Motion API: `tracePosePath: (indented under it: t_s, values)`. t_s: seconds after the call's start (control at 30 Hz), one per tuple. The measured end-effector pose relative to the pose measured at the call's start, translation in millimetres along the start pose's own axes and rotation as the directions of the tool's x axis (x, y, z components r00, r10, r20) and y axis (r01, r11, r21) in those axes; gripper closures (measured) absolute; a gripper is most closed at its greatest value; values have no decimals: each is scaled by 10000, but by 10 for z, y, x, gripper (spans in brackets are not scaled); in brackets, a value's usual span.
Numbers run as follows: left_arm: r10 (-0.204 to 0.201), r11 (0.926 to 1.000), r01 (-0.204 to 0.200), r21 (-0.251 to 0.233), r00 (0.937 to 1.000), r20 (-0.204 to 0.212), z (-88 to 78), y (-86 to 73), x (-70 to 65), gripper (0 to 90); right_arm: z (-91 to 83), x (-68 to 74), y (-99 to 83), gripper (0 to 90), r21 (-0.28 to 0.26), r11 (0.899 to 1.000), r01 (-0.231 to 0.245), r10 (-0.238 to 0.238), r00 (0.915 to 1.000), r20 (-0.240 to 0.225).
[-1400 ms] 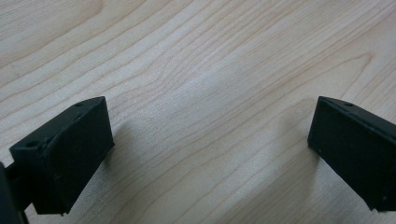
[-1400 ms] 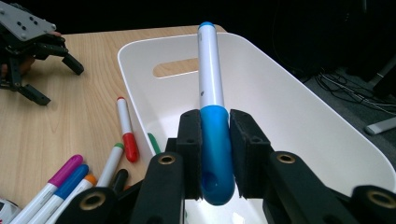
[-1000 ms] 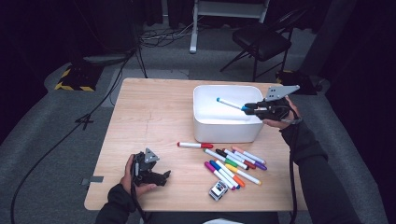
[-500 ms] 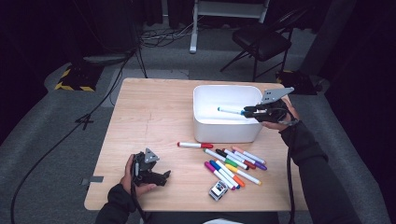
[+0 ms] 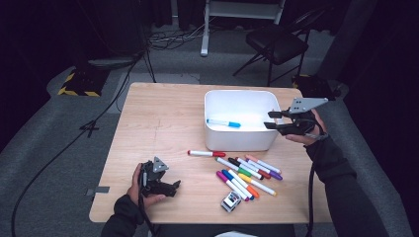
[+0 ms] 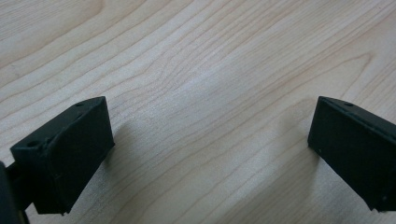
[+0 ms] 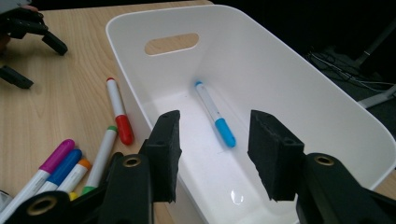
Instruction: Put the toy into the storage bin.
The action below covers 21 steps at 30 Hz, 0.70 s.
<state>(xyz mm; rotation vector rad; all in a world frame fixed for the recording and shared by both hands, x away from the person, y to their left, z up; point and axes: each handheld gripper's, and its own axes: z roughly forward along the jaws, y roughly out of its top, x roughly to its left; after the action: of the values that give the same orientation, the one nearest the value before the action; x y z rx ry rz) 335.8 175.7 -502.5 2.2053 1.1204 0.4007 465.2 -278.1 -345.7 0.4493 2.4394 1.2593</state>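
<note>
A white bin (image 5: 239, 143) stands right of the table's middle. A blue-capped marker (image 5: 223, 123) lies loose on its floor, also seen in the right gripper view (image 7: 215, 114). My right gripper (image 5: 271, 120) hovers at the bin's right rim, pointing into it. Its jaws have just been opening and stand open (image 7: 212, 140) with nothing between them. My left gripper (image 5: 174, 187) rests on the table at the front left. Its jaws are wide apart over bare wood (image 6: 210, 144).
A red-capped marker (image 5: 206, 153) lies in front of the bin. Several coloured markers (image 5: 247, 173) lie in a row to its right. A small black-and-white object (image 5: 230, 201) sits near the front edge. A folding chair (image 5: 279, 42) and cables are on the floor beyond the table.
The right gripper held the blue marker over the bin. It has let go, the marker now lies on the bin's floor, and the gripper has drawn back to the right rim.
</note>
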Motion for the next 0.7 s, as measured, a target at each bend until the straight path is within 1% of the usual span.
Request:
tracePosePath:
  t_s: [0.1,0.2,0.23,0.27,0.3,0.37,0.4,0.47,0.5,0.53,0.57,0.7]
  values:
    - [-49,10000,49,-50,10000,22,6,-3,-5,6,-97,49,-10,532,-276,9996,49,-47,10000,64]
    - [-45,10000,45,-38,10000,32,5,-3,-4,6,-196,98,-40,526,-561,9984,74,-74,10000,7]
    - [-47,10000,47,-41,10000,32,5,-3,-5,6,-228,121,-53,519,-576,9983,56,-54,10000,35]
    - [-45,10000,45,-38,10000,30,5,-3,-4,5,-254,146,-74,519,-689,9976,73,-70,10000,47]
    - [-44,10000,44,-76,10000,11,7,-4,-6,5,-288,175,-107,519,-824,9966,49,-53,10000,-52]
    - [-50,10000,50,-60,10000,22,7,-4,-5,6,-330,221,-170,519,-875,9961,66,-72,10000,-61]
    - [-49,10000,49,-48,10000,25,6,-3,-5,6,-339,245,-198,519,-979,9952,-6,-5,9999,-113]
    - [-64,9999,64,-85,10000,1,8,-5,-7,6,-366,290,-281,520,-989,9951,29,-48,9998,-194]
    - [-122,9999,122,-59,9999,45,7,-8,-12,6,-370,320,-345,520,-1018,9948,-49,19,9996,-295]
    - [-77,9999,76,-76,10000,-6,4,-7,-9,6,-369,337,-386,520,-1022,9947,-74,40,9994,-341]
    - [-105,9999,106,-68,9999,30,6,-8,-11,6,-361,368,-442,520,-984,9950,-147,109,9992,-387]
    - [-57,10000,57,-74,10000,-34,3,-6,-7,6,-301,449,-678,524,-482,9988,-113,95,9993,-365]
